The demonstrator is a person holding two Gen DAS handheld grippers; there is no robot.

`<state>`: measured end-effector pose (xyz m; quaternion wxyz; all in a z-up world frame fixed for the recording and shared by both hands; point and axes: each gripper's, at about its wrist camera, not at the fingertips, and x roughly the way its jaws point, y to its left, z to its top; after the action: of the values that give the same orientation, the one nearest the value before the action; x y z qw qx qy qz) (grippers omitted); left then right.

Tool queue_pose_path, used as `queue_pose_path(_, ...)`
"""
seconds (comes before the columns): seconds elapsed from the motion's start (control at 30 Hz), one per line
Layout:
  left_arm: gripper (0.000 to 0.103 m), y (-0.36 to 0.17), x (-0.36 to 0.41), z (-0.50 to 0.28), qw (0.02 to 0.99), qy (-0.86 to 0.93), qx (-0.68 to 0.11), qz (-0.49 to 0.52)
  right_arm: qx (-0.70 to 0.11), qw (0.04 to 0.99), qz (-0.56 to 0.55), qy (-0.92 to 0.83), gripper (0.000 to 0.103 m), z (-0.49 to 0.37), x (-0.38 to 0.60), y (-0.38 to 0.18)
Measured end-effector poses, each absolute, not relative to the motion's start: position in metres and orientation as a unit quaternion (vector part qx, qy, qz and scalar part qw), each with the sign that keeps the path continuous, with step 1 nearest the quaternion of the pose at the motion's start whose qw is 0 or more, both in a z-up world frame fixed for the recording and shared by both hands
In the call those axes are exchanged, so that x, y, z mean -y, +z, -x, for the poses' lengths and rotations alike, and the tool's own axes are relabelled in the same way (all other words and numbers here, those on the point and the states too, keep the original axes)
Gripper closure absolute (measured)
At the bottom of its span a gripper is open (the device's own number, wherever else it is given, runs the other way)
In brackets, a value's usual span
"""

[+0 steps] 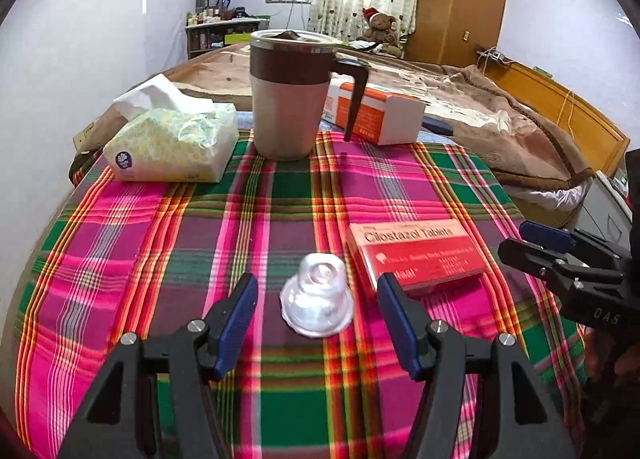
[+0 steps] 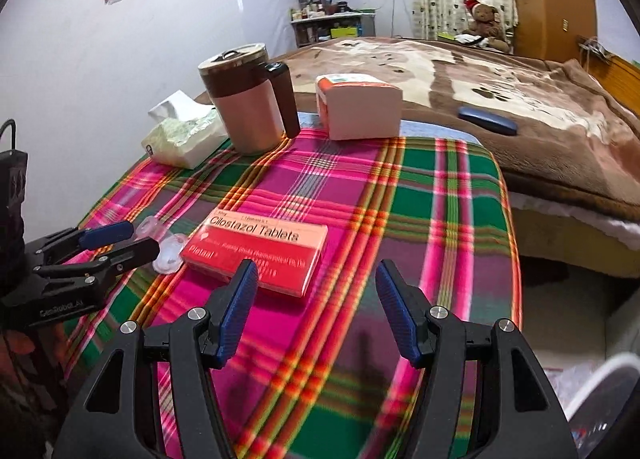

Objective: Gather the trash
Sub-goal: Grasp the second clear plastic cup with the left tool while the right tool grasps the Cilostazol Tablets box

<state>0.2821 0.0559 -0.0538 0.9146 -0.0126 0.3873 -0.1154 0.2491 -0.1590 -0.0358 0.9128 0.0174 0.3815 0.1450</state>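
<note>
We hold the left hand-held gripper (image 1: 318, 309) spread around the clear plastic cup (image 1: 318, 305) on the desk (image 1: 160, 259), nothing pinched; right hand-held gripper (image 2: 316, 291) spread, empty. Risk – thin plastic crumples or skids sideways into the tablet box (image 1: 416, 255).

My left gripper (image 1: 318, 319) shows two black plastic arms, angular, with triangular cut-outs low down. Each one ends in a blue ribbed pad (image 1: 236, 325), long and flat. Round silver screw heads sit at the pivots, two to a side. My right gripper (image 2: 316, 313) is the same build: black arms, blue ribbed pads (image 2: 238, 311), silver screws at the joints. From the right camera I see the left unit side-on, with small white lettering on its black body, too blurred to read. A black cable loops up at that frame's left edge.
</note>
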Motion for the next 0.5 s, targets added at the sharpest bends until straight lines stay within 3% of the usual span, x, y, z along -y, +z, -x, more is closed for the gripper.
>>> queue_pose_path(0.23, 0.063, -0.063, -0.063, -0.297, 0.906, -0.12, -0.405, 0.013, -0.386, 0.904, -0.017, 0.181, 0.04, -0.269, 0.148, -0.038)
queue_pose_path(0.5, 0.064, -0.063, -0.08, -0.297, 0.907, -0.106, -0.407, 0.017, -0.39, 0.891, 0.007, 0.23, 0.04, -0.299, 0.125, -0.042)
